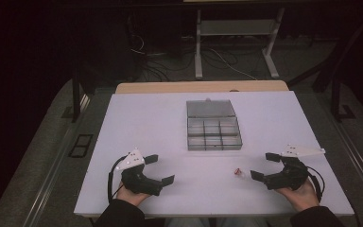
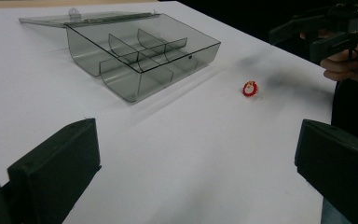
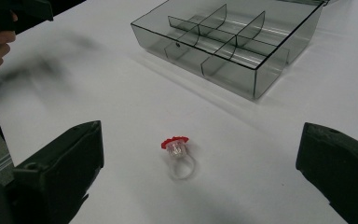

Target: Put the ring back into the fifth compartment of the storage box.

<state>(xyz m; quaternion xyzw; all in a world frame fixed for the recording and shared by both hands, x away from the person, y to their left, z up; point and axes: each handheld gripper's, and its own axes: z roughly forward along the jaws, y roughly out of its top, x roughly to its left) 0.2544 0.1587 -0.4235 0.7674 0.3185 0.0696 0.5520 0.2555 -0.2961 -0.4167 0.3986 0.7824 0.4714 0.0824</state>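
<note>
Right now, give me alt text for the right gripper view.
A small clear ring with a red top lies on the white table ahead of the right gripper, whose jaws are open. Beyond it sits an open, empty divided plastic box.

From my feed: white bench [image 1: 137,123] under even light, wooden edge strip [image 1: 201,87] at 12 o'clock. Beyond it dark room, grey floor [image 1: 246,59], white-legged desk frame [image 1: 198,47], loose cables [image 1: 217,59]. Black stand [image 1: 77,94] at 10 o'clock.
</note>
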